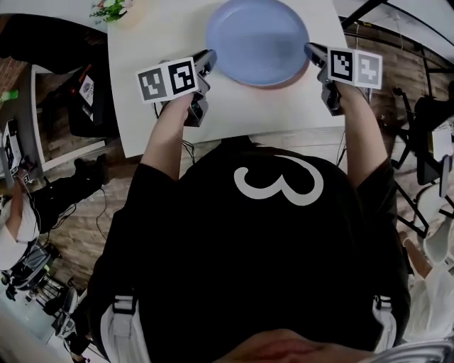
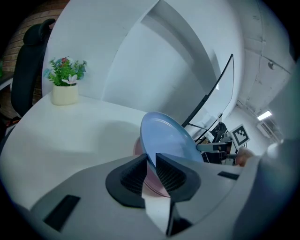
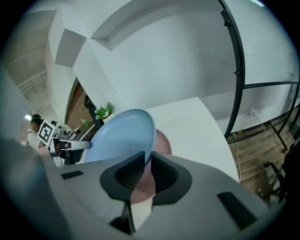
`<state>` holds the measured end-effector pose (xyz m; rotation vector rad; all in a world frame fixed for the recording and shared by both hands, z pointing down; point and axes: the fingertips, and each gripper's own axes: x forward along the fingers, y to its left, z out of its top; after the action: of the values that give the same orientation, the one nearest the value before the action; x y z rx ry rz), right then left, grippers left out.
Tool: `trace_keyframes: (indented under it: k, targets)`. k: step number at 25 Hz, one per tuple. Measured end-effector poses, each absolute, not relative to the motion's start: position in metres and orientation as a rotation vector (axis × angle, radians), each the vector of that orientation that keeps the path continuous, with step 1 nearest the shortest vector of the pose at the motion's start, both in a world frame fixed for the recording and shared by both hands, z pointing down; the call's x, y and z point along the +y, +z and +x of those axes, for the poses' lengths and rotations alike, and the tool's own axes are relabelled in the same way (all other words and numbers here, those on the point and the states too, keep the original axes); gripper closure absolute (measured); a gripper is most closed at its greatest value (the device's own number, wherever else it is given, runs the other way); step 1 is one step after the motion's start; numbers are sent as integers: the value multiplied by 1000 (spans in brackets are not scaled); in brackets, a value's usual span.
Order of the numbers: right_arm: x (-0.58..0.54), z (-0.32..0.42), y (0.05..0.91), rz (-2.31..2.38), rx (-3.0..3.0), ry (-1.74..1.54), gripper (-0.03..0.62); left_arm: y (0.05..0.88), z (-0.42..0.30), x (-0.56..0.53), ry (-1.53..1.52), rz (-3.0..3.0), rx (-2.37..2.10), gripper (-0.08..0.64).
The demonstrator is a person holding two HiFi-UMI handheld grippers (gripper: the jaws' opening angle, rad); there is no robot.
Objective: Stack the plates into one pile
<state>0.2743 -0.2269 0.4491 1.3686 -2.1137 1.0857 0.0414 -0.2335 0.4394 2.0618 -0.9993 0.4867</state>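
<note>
Black-shirted torso [image 1: 277,234] nearest, arms out over the worktop [image 1: 163,35]. Left gripper [image 1: 211,58] has its fingers clamped on the blue plate [image 1: 259,39] rim, and the right gripper [image 1: 310,49] pinches the opposite edge. The plate sits directly over the pink plate [image 2: 154,183]. Nearly stacked, I'd say, with only lowering and release left. It's round, no long axis, hollow facing up.

pink plate [image 3: 162,141] mostly hidden beneath blue plate [image 3: 119,135], potted plant [image 1: 110,10] cut by head view's top edge
</note>
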Motion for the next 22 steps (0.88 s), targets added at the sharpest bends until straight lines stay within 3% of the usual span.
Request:
trace_keyframes:
  k: [22]
  targets:
    - [-203,292,484,1447,-2052,1196,535,481,60,-228,605,2054,-932,504]
